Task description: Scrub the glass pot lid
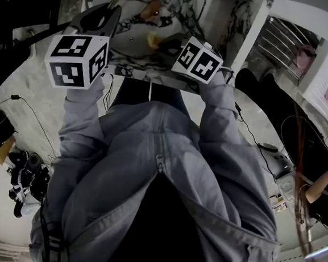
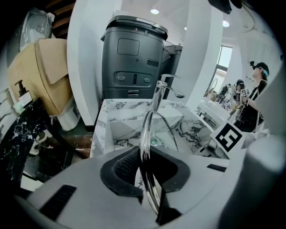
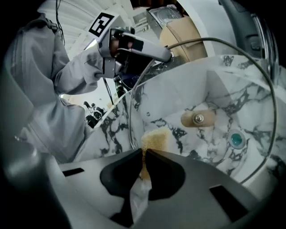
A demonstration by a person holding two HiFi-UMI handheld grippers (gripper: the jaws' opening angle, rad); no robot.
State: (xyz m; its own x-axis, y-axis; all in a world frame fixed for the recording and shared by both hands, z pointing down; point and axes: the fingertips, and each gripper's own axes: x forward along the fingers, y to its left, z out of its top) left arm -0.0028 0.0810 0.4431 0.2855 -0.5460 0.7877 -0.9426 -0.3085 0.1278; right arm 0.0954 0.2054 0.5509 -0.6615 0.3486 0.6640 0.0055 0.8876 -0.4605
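Closest to the head camera is the person's grey jacket (image 1: 122, 152), with both sleeves reaching forward toward 12 o'clock over the white, black-veined marble sink (image 2: 120, 129). At 11 o'clock in that view the left gripper (image 2: 149, 176) is held up. Its fingers stand only a narrow way apart, clamped on the metal rim of the round glass pot lid (image 2: 144, 147). The lid stands on edge above the sink basin and does not appear to rest on anything. At about 1 o'clock the right gripper (image 3: 144, 163) comes in from the other side, angled across toward the left one. Its fingers are all but together, pinching a tan rectangular sponge (image 3: 154, 141). The sponge's free end meets the glass at roughly 8 o'clock from the lid's tan centre knob (image 3: 198, 118). A screw head shows at the knob, which suggests this face is the underside.

The lid is probably stiff, brittle and fairly heavy for its thinness, and slick once wet. Gripped at one spot on the rim, it would tend to swing under scrubbing pressure, so light strokes close to the held edge seem safest. The rim band or the knob is the sound place to hold it, not bare glass. The sponge is soft and will give.
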